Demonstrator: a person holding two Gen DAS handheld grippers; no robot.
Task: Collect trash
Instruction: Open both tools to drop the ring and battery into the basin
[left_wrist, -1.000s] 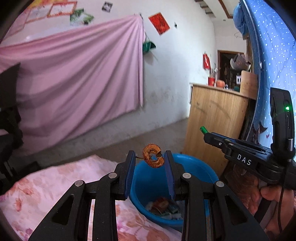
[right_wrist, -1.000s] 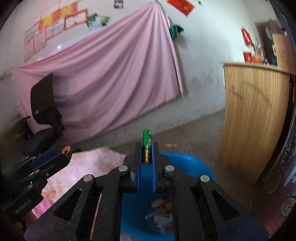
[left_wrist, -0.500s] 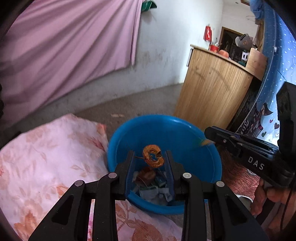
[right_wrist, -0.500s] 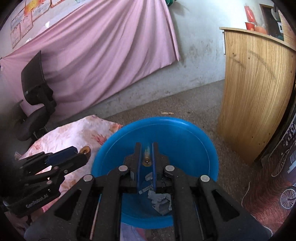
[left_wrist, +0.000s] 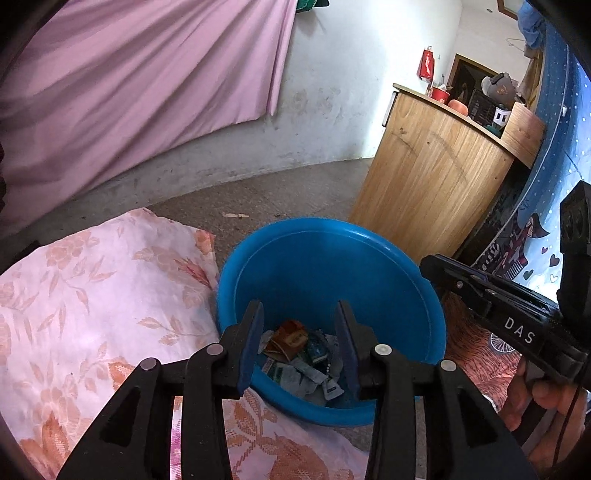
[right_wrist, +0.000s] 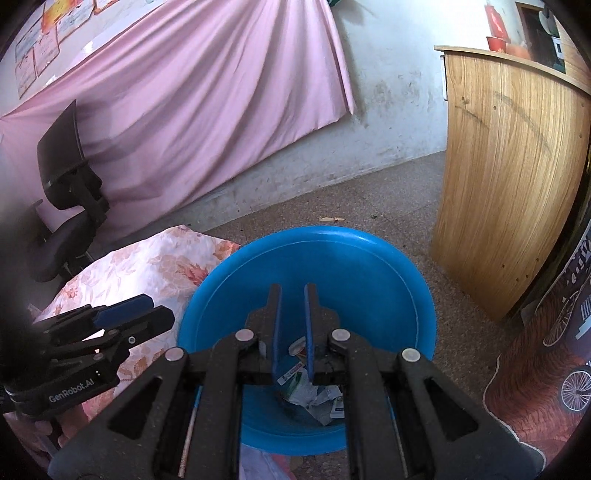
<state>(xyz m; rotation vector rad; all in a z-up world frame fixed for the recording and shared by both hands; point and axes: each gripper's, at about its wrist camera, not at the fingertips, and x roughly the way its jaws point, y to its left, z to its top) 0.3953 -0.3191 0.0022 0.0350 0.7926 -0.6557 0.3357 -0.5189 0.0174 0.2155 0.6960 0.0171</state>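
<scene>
A blue plastic basin (left_wrist: 332, 258) (right_wrist: 332, 258) stands on the floor with a heap of wrappers and scraps (left_wrist: 299, 354) (right_wrist: 314, 391) at its bottom. My left gripper (left_wrist: 299, 321) hangs over the basin's near side, open, nothing between its blue pads. My right gripper (right_wrist: 292, 306) is also above the basin, its pads a narrow gap apart and empty. Each gripper shows in the other's view: the right gripper (left_wrist: 436, 264) at the basin's right rim, the left gripper (right_wrist: 147, 314) at its left rim. The orange scrap and the green battery are not between any pads.
A pink flowered cloth (left_wrist: 92, 295) covers the surface left of the basin. A wooden counter (left_wrist: 432, 173) stands close behind on the right. A black office chair (right_wrist: 62, 206) sits at the left by the pink curtain (right_wrist: 184, 110). A patterned rug (right_wrist: 535, 369) lies to the right.
Both grippers tilted down over the basin and opened. The orange scrap left the left gripper and the green battery left the right gripper; both have dropped out of sight.
</scene>
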